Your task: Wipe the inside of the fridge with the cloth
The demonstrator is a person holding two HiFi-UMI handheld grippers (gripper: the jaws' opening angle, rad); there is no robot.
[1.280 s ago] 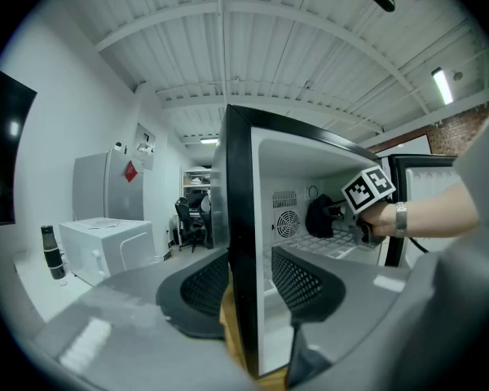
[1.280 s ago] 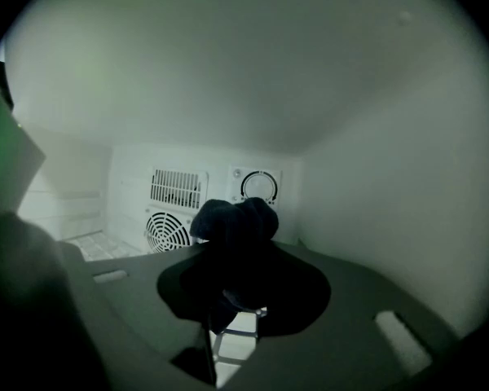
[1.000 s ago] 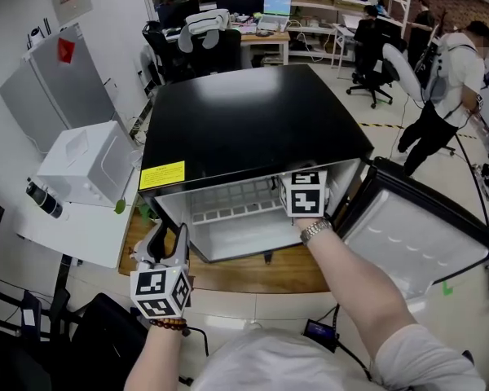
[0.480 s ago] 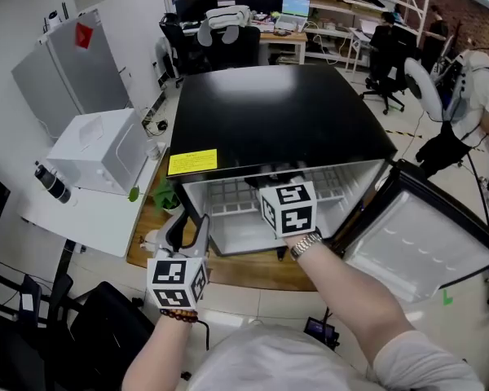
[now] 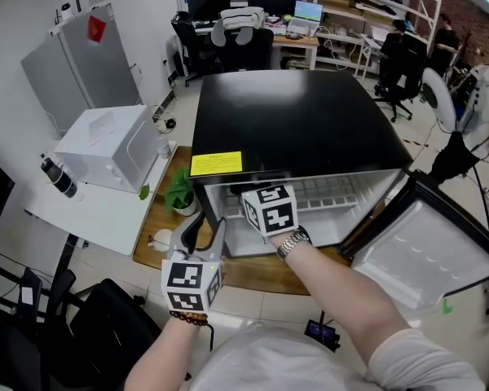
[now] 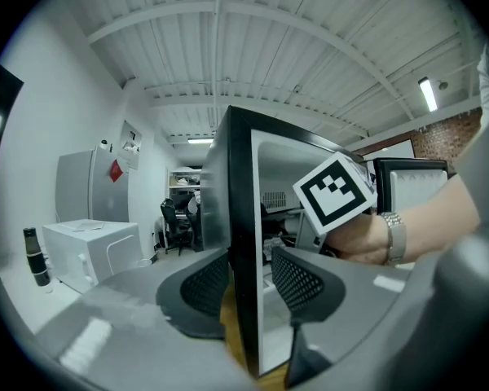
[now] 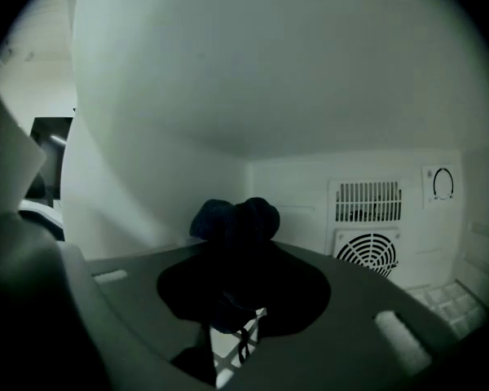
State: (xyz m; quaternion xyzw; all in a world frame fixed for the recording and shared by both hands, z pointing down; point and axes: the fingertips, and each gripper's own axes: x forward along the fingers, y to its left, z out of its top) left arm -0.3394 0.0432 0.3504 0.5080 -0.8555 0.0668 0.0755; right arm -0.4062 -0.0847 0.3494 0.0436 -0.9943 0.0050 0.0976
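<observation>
The fridge [image 5: 293, 120] is a low, squat box with a glossy black top and a yellow label [image 5: 216, 164] on its upper front edge. Its door [image 5: 424, 251] stands wide open, swung out to the fridge's right, white lining facing up. Inside, the fridge is white, with a white wire shelf [image 5: 326, 190] and, on the back wall, a slotted vent [image 7: 367, 200] above a round fan grille [image 7: 371, 253]. The cloth [image 7: 236, 218], dark blue and bunched into a lump, is inside the fridge near its left wall, pinched in the right hand-held gripper [image 7: 240, 292].
</observation>
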